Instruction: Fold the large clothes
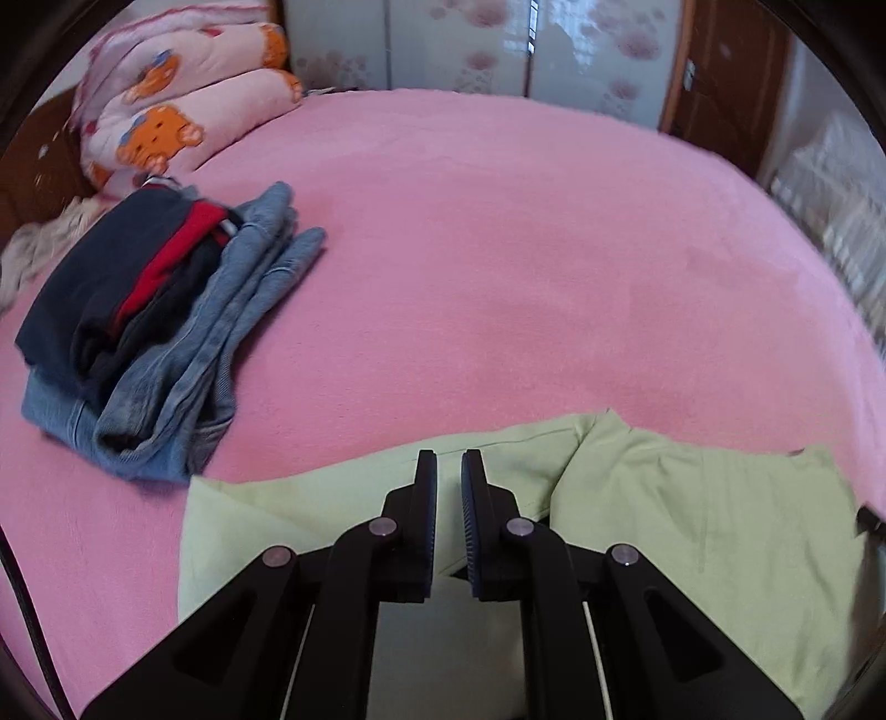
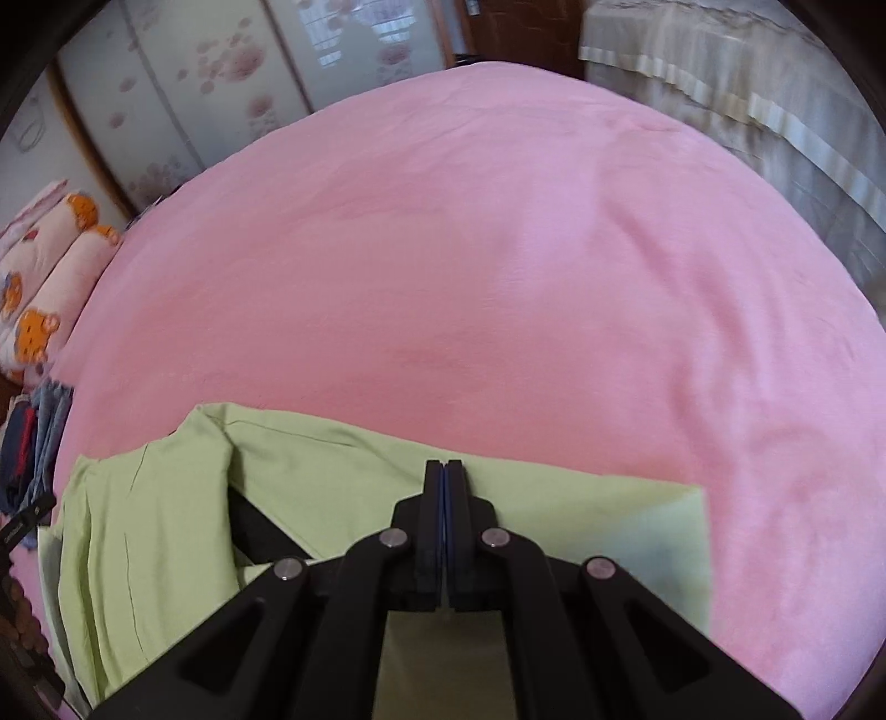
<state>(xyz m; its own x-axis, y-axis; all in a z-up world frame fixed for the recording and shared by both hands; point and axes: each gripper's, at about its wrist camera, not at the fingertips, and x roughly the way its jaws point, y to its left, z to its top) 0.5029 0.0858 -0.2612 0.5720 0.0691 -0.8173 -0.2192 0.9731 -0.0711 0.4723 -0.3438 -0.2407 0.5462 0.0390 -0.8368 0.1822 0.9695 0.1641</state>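
Note:
A light green garment (image 1: pixel 692 526) (image 2: pixel 343 471) lies at the near edge of the pink bed (image 1: pixel 498 249) (image 2: pixel 498 277). Its far strip rests flat. A creased flap of it (image 2: pixel 138 554) stands raised between my two grippers, with dark shadow under it. My left gripper (image 1: pixel 448 457) is over the garment's left part, its jaws closed to a narrow slit with green cloth showing in it. My right gripper (image 2: pixel 444 465) is over the right part near the garment's square corner (image 2: pixel 698 493), pads pressed together. Cloth runs up under both sets of fingers; the pinch itself is hidden.
A pile of folded jeans and dark clothes (image 1: pixel 166 343) sits on the bed at the left. A rolled bear-print quilt (image 1: pixel 183 99) lies behind it. Wardrobe doors (image 1: pixel 470 44) stand beyond the bed, and cloth-covered furniture (image 2: pixel 747 83) to the right. A black cable (image 1: pixel 27 609) hangs at the left.

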